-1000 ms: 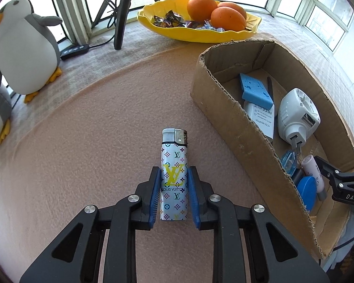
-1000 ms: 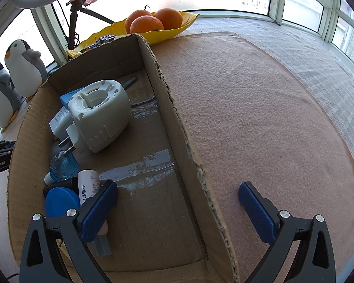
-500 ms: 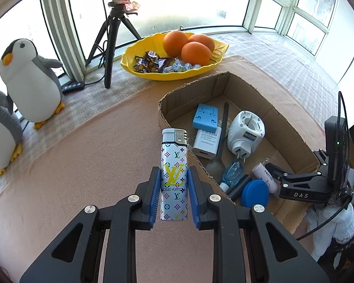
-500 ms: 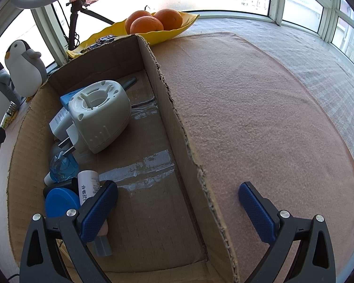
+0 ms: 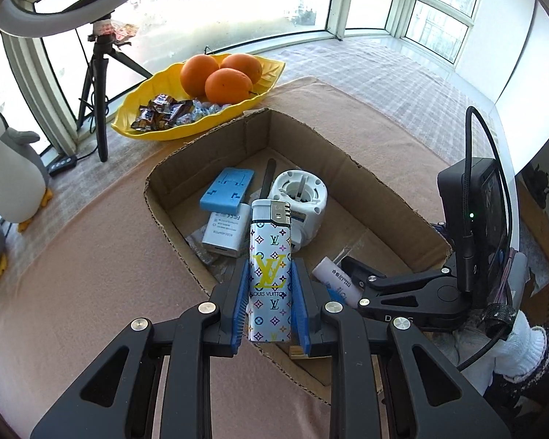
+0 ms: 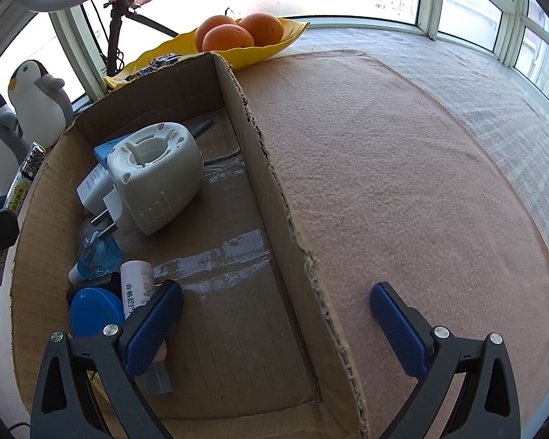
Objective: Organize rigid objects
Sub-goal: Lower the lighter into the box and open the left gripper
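My left gripper (image 5: pixel 271 305) is shut on a white patterned lighter (image 5: pixel 270 270) and holds it upright in the air over the near left wall of the cardboard box (image 5: pixel 351 168). The lighter also shows at the left edge of the right wrist view (image 6: pixel 20 186), above the box's left wall (image 6: pixel 25 226). My right gripper (image 6: pixel 276 323) is open and empty, its jaws astride the box's right wall (image 6: pixel 274 190). Inside the box lie a white plug-in device (image 6: pixel 157 177), a blue block (image 5: pixel 228 190), a white charger (image 5: pixel 225 232), a blue lid (image 6: pixel 95 311) and a white tube (image 6: pixel 139 285).
A yellow dish (image 5: pixel 164 124) with oranges (image 5: pixel 223 73) and sweets stands behind the box. Plush penguins (image 5: pixel 11 179) stand at the left. A tripod (image 5: pixel 99 84) stands by the window. A pink felt mat (image 6: pixel 402 168) covers the table.
My left gripper has risen and moved right with the lighter, from the mat beside the box to above the box's wall. My right gripper has stayed still.
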A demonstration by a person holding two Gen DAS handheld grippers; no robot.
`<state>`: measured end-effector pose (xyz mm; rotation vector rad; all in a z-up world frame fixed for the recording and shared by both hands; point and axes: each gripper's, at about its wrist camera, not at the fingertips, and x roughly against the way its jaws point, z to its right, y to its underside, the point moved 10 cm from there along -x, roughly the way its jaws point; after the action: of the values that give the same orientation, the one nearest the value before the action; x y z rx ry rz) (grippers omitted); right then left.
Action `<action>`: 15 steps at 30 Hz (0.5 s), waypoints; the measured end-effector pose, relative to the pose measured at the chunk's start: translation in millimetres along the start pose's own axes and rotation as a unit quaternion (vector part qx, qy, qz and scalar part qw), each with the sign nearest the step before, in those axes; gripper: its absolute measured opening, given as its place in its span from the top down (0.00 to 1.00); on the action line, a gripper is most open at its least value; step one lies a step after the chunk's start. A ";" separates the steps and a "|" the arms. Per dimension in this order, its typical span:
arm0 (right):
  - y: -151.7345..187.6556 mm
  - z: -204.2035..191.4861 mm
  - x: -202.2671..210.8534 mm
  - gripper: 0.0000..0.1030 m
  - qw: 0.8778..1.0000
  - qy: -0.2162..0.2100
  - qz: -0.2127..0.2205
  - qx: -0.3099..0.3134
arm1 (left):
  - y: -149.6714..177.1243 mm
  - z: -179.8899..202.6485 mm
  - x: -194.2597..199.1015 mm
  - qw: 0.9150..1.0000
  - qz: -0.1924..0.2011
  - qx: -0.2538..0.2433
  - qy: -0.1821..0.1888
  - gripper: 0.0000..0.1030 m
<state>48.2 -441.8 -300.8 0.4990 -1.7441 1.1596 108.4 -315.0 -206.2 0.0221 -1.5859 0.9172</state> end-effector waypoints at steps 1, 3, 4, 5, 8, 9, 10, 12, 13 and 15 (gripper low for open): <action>0.1 -0.2 0.1 0.02 1.000 0.000 0.000 0.000 | -0.6 0.3 -0.2 1.000 -0.001 0.002 0.001 0.79; 0.3 -0.4 0.1 0.02 1.000 0.000 0.000 0.000 | -1.5 -0.1 0.8 1.000 0.000 0.006 0.000 0.64; 0.3 -0.4 0.1 0.02 1.000 0.000 0.000 0.000 | -2.8 -0.8 2.9 1.000 0.006 0.008 -0.002 0.51; 0.6 -0.2 0.3 0.02 1.000 0.000 0.000 0.001 | -3.6 -1.4 5.1 1.000 0.010 0.008 -0.003 0.46; 1.2 0.7 1.0 0.02 1.000 0.002 -0.001 0.003 | -3.8 -4.4 10.9 1.000 0.016 0.015 -0.006 0.42; 1.5 0.1 1.3 0.02 1.000 0.003 -0.001 0.004 | -3.2 -5.8 12.6 1.000 0.017 0.017 -0.006 0.42; 1.3 0.0 1.9 0.02 1.000 0.006 0.000 0.006 | -2.1 -7.6 14.4 1.000 0.018 0.020 -0.008 0.42; 0.3 0.2 4.2 0.02 1.000 0.008 0.004 0.008 | 1.1 -12.0 18.2 0.999 0.019 0.026 -0.013 0.41; -0.2 0.6 5.3 0.02 1.000 0.008 0.004 0.008 | 3.5 -14.0 20.1 0.999 0.019 0.029 -0.014 0.41; -1.8 1.7 7.9 0.02 1.000 0.007 0.005 0.005 | 8.2 -18.5 23.7 0.999 0.018 0.036 -0.020 0.40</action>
<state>45.0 -442.8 -293.2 0.4879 -1.7316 1.1775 113.6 -288.0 -191.7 0.0627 -1.5937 1.0064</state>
